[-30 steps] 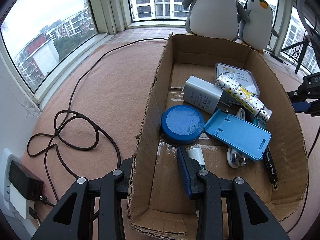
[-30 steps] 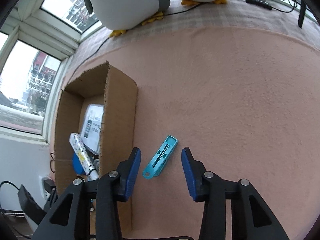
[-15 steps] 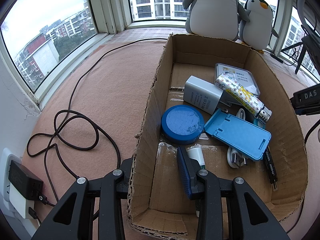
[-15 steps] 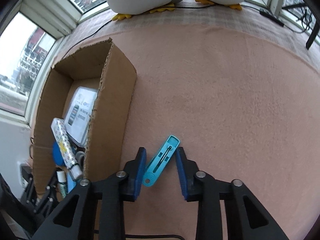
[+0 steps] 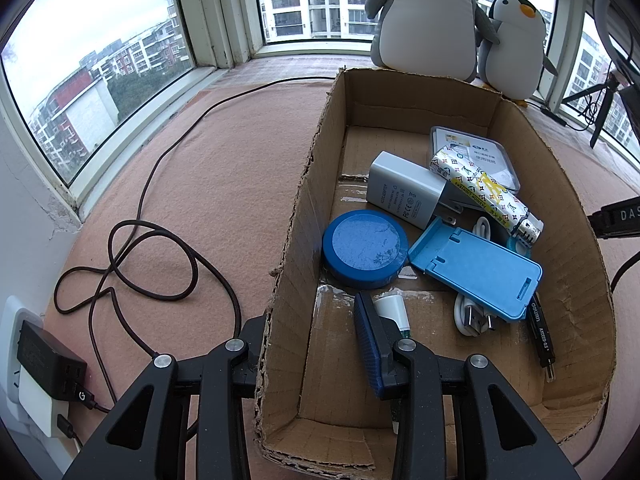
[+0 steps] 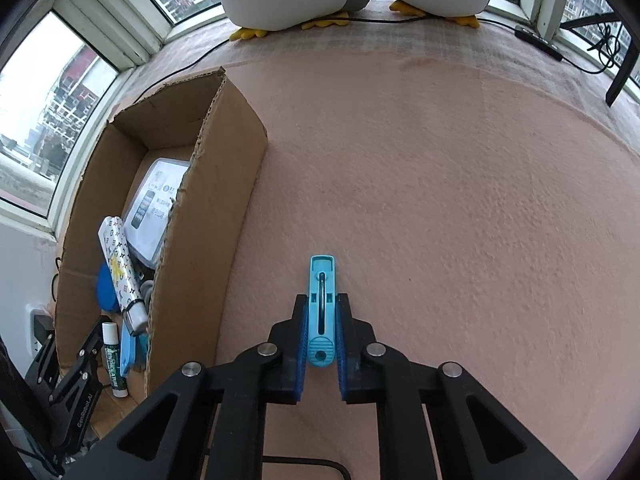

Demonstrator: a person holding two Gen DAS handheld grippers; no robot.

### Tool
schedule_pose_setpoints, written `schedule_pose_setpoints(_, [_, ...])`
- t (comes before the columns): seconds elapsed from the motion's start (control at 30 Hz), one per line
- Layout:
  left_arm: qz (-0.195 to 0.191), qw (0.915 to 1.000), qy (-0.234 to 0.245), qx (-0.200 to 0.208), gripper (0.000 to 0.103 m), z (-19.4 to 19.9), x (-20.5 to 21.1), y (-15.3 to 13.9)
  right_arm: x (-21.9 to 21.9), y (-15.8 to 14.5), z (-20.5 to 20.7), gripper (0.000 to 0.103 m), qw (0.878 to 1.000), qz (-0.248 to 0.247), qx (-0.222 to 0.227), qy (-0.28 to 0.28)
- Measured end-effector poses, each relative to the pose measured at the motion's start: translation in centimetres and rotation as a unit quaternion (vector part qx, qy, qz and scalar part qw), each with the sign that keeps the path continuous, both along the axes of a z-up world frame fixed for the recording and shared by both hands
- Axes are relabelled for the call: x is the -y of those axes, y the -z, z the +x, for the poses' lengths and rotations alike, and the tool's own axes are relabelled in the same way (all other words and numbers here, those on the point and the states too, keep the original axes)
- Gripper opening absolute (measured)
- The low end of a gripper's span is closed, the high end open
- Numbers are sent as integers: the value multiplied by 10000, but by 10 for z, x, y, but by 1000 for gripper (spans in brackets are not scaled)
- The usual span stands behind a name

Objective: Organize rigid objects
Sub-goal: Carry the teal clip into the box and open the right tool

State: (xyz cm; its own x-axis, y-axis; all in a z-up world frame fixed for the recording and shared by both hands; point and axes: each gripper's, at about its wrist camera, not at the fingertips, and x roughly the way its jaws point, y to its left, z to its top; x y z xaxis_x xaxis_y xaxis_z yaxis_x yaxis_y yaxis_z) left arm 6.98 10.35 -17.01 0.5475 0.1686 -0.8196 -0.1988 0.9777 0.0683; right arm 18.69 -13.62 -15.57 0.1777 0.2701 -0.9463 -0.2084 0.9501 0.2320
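Note:
My right gripper (image 6: 321,316) is shut on a teal utility knife (image 6: 321,280) that points away from me over the pink carpet, right of the cardboard box (image 6: 208,208). My left gripper (image 5: 316,336) straddles the box's left wall (image 5: 296,240), one finger outside, one inside, jaws apart around the cardboard. The box holds a round blue tin (image 5: 365,249), a blue phone stand (image 5: 476,266), a grey charger (image 5: 404,194), a patterned tube (image 5: 484,192), a flat clear case (image 5: 472,152), a white cable (image 5: 470,318), a black pen (image 5: 542,336) and a lip balm stick (image 6: 114,360).
Two plush penguins (image 5: 428,20) sit on the sill behind the box. A dark cable (image 5: 132,256) loops on the carpet at left, near a wall socket with a black plug (image 5: 44,360). A tripod and cables (image 6: 592,40) stand at the far right. Windows surround the area.
My right gripper closed on the teal knife, which turned from slanted to straight between the fingers. The left gripper and box stayed still.

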Motion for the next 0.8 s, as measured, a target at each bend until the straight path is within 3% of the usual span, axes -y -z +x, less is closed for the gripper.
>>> schedule_pose_setpoints(0.23, [-3,10000,-2,2,37,0,0,0,10,-12,-11,11,9996,65,265,100])
schedule_pose_setpoints(0.4, [4,10000,-2,3,37,0,1,0,10,-38,-18,11,9976,327,613,57])
schedule_pose_setpoints(0.8, [-7,10000,-9,8,37,1,1,0,-41,-81,-27,11,9899,595,1166,-548])
